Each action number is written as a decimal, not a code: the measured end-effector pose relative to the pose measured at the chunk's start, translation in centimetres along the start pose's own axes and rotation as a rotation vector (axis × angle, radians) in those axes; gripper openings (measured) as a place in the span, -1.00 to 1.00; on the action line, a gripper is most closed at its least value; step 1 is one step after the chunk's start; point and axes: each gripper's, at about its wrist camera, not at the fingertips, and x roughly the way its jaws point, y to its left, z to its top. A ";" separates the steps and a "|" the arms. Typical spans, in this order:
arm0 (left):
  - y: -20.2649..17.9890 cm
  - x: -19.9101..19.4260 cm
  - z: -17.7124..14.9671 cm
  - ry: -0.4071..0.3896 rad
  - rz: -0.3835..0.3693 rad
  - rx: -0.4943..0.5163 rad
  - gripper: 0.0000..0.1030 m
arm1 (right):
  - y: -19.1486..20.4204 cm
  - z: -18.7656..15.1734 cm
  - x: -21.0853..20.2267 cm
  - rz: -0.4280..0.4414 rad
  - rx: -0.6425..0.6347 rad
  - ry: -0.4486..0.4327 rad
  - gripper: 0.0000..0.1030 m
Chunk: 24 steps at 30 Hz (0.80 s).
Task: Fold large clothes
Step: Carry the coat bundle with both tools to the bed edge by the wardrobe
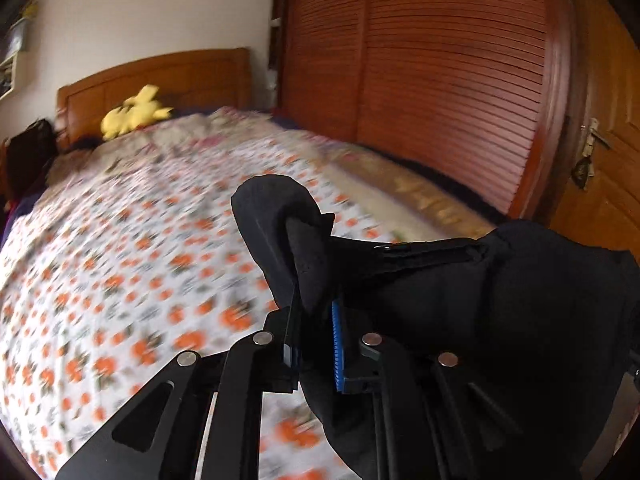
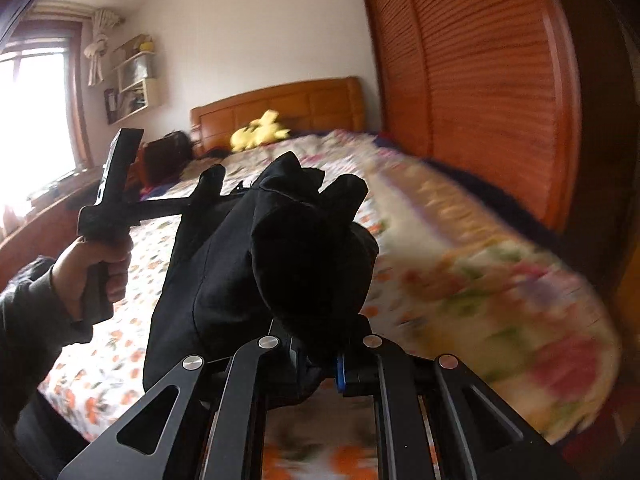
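A large black garment (image 1: 440, 292) hangs lifted above the bed between both grippers. In the left wrist view my left gripper (image 1: 314, 320) is shut on a bunched edge of it, with cloth sticking up past the jaws and trailing off to the right. In the right wrist view my right gripper (image 2: 316, 344) is shut on another bunch of the black garment (image 2: 224, 272), which hides the fingertips. A hand (image 2: 92, 272) at the left there holds the left gripper (image 2: 212, 184), whose tip meets the garment's far end.
The bed has a flowered sheet (image 1: 120, 260) and a folded flowered quilt (image 2: 480, 280) along its right side. A yellow plush toy (image 1: 132, 114) and a dark bag (image 1: 28, 152) lie by the wooden headboard (image 1: 160, 76). A slatted wardrobe (image 1: 440, 60) and a door (image 1: 604, 168) stand on the right.
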 end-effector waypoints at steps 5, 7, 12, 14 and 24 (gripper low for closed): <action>-8.2 3.1 2.5 -0.012 -0.093 0.010 -0.77 | -5.6 1.5 -3.2 -0.122 -0.032 -0.040 -0.83; -11.1 4.3 3.0 -0.008 -0.123 0.022 -0.77 | -8.2 1.8 -4.2 -0.175 -0.030 -0.042 -0.83; -17.7 7.6 3.6 0.021 -0.194 0.051 -0.77 | -13.2 1.2 -6.0 -0.273 -0.001 -0.033 -0.83; -19.8 8.7 3.2 0.046 -0.215 0.072 -0.76 | -15.0 0.4 -6.4 -0.299 0.032 -0.019 -0.82; -20.9 8.8 0.3 0.095 -0.165 0.171 -0.41 | -18.5 -3.3 -6.8 -0.391 0.126 0.025 -0.07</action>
